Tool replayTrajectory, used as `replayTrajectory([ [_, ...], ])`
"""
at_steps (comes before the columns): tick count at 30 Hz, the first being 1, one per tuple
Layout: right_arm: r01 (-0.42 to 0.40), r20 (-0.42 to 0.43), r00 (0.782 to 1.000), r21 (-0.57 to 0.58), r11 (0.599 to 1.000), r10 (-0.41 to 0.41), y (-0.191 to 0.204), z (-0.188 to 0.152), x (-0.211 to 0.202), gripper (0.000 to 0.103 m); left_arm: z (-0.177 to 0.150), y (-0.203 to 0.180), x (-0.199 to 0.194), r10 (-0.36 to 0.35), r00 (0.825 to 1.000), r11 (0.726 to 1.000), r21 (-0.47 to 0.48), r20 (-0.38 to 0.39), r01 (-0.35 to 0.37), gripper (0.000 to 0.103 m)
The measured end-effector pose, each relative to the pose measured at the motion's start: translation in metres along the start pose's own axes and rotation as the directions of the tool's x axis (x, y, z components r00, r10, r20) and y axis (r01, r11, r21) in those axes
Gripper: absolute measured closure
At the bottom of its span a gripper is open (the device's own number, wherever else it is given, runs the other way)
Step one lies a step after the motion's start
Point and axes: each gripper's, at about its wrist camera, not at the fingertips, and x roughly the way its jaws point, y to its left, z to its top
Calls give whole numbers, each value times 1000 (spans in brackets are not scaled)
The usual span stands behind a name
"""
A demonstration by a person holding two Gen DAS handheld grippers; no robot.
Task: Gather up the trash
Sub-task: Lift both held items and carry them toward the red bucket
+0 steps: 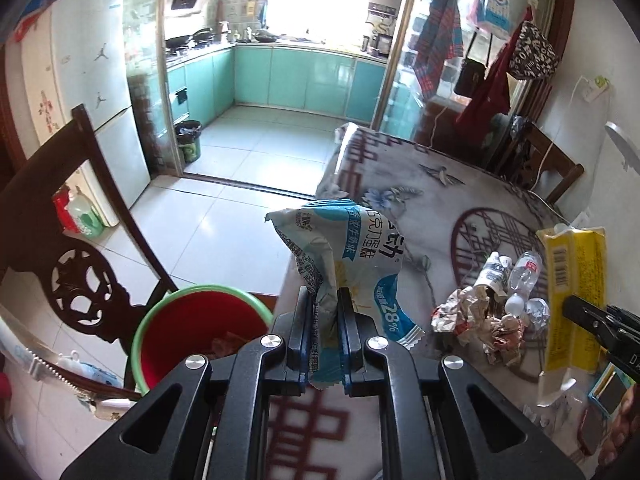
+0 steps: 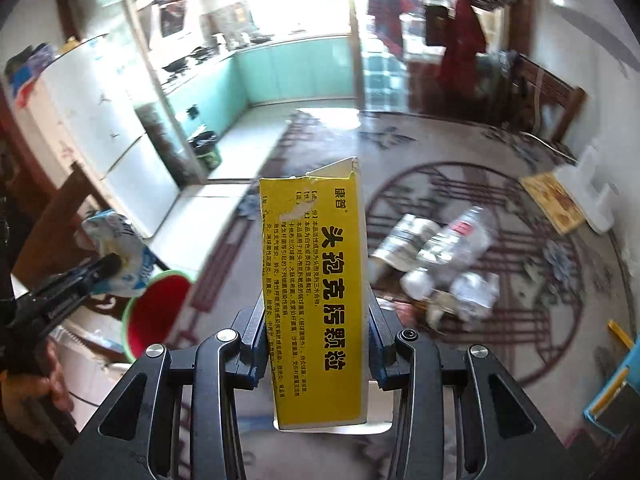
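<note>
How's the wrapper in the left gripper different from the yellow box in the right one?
The wrapper is crumpled, soft white-and-blue plastic; the box is stiff yellow cardboard with flat faces. The wrapper sags around the left gripper; the box stands straight in the right gripper, its top edge torn. Both are held off the table.

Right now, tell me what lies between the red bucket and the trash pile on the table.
In the left wrist view, the left gripper with its wrapper lies between the red bucket and the trash pile.
</note>
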Motion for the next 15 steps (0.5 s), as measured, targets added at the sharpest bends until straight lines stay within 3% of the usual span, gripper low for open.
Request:
replayTrajectory([
  [15,-87,6,996,-100,991,88,70,5,8,65,-9,49,-20,50,999,997,-54,11,-49,94],
])
